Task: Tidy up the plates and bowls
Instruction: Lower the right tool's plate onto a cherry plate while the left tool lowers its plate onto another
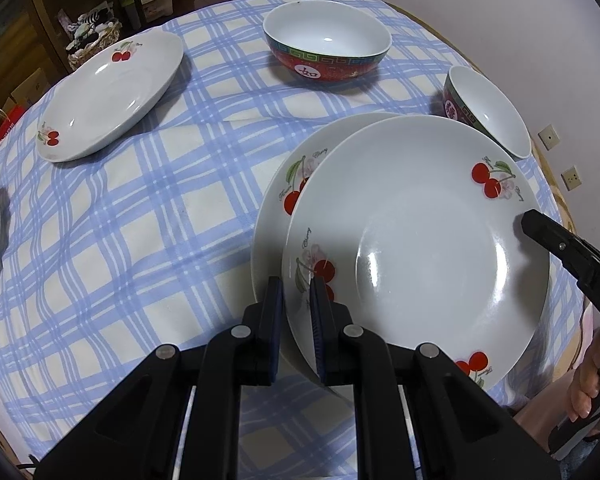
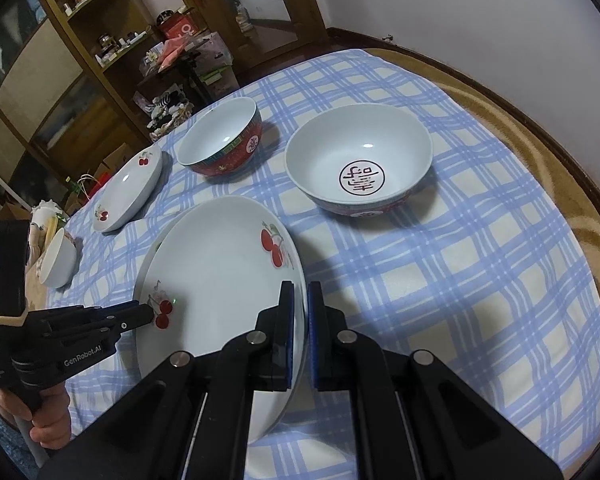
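A white cherry plate (image 1: 420, 240) (image 2: 220, 272) lies tilted over a second cherry plate (image 1: 276, 200), offset to its right. My left gripper (image 1: 295, 282) is shut on the top plate's near-left rim, one pad above and one below. My right gripper (image 2: 300, 286) is shut on the opposite rim of the same plate. Each gripper shows in the other's view: the right gripper (image 1: 530, 220) at the plate's right edge, the left gripper (image 2: 150, 312) over a cherry print. A third cherry plate (image 1: 112, 96) (image 2: 128, 192) sits apart at the far left.
Two red-sided bowls stand behind the plates: one bowl (image 1: 326, 46) (image 2: 220, 140) at the back, another bowl (image 1: 488, 112) (image 2: 360, 164) on the right. A small white bowl (image 2: 58, 258) sits at the left table edge. The blue checked tablecloth (image 1: 140, 220) covers the round table; shelves stand beyond.
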